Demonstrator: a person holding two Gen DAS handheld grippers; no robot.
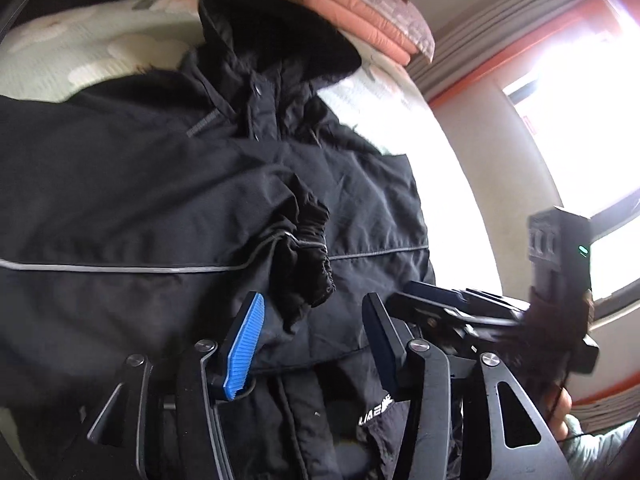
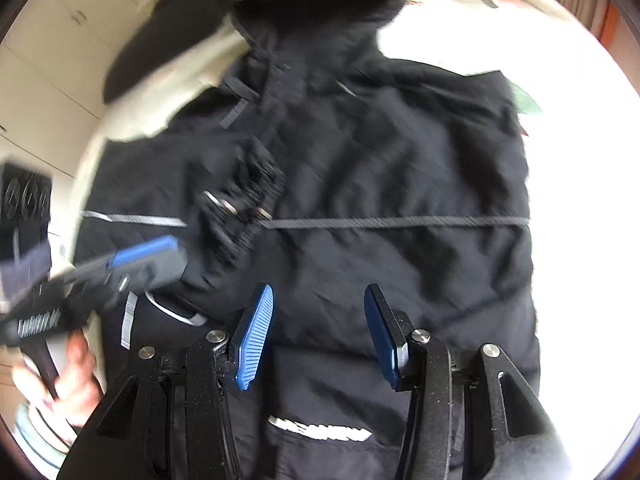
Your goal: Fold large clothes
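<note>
A large black hooded jacket (image 1: 160,184) lies spread on a pale bed, hood (image 1: 276,28) at the far end. A sleeve is folded across the chest, its elastic cuff (image 1: 308,256) near the grey reflective stripe. My left gripper (image 1: 312,316) is open and empty, hovering over the jacket's lower part. The right gripper (image 1: 436,292) shows at the right of that view. In the right wrist view the jacket (image 2: 400,168) fills the frame, cuff (image 2: 240,200) at centre left. My right gripper (image 2: 320,308) is open and empty above the hem. The left gripper (image 2: 152,256) shows at left, hand-held.
Folded pink blankets (image 1: 360,12) are stacked at the bed's far end. A pale bedspread (image 1: 80,52) lies under the jacket. A bright window (image 1: 580,100) and wall are to the right. White cabinets (image 2: 48,60) stand to the left in the right wrist view.
</note>
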